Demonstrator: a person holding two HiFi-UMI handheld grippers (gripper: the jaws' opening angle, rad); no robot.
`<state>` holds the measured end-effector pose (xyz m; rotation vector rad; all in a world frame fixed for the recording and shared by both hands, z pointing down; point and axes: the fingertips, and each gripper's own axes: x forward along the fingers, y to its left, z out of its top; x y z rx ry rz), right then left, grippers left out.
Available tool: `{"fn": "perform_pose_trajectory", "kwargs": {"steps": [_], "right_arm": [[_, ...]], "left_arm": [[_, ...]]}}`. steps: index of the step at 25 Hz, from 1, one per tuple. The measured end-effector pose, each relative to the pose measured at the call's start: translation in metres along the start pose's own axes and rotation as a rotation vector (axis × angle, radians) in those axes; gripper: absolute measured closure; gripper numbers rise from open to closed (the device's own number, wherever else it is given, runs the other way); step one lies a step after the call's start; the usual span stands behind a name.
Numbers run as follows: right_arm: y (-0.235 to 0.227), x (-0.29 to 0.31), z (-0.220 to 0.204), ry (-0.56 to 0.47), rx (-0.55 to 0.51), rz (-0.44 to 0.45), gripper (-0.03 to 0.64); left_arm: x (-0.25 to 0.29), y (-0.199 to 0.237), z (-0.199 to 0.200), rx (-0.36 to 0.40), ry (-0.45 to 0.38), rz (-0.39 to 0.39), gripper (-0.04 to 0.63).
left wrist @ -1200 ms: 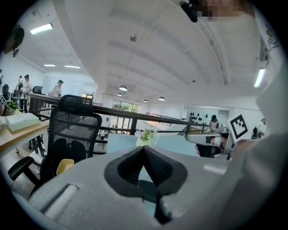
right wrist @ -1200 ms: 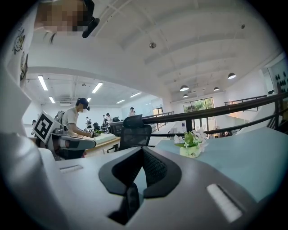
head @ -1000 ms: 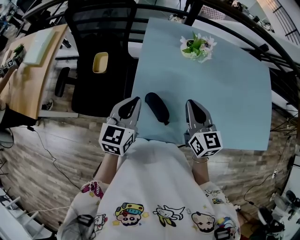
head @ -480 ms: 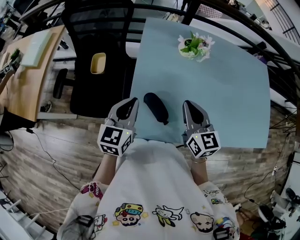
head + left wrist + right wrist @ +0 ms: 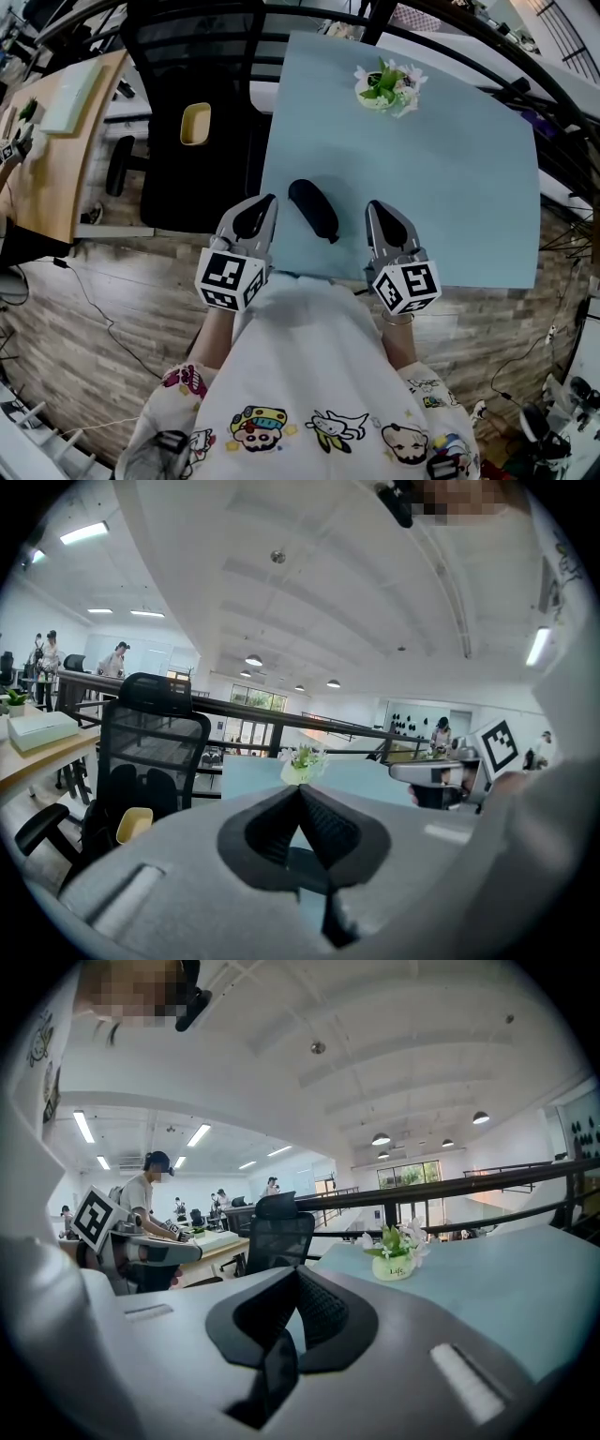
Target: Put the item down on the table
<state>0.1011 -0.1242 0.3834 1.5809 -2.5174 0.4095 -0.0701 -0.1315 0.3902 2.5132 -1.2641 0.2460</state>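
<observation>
black and oblong, the item (image 5: 314, 210) lies on the pale blue table (image 5: 450, 187) near its front edge, between my 2 grippers and touching neither. my left gripper (image 5: 262, 208) has its jaws pressed together with nothing between them, and my right gripper (image 5: 380, 214) is closed and empty too. at the far end of the table stands a small pot of flowers (image 5: 384, 82). left of the table is a black office chair (image 5: 192, 56).
</observation>
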Motion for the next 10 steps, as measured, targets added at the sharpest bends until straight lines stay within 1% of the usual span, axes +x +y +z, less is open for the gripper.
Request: {"fn": "perform_pose_trajectory", "kwargs": {"steps": [10], "right_arm": [[0.0088, -0.0026, -0.0081, 0.017, 0.003, -0.003, 0.607]], "left_arm": [[-0.0091, 0.0013, -0.0063, -0.008, 0.005, -0.003, 0.597]]}}
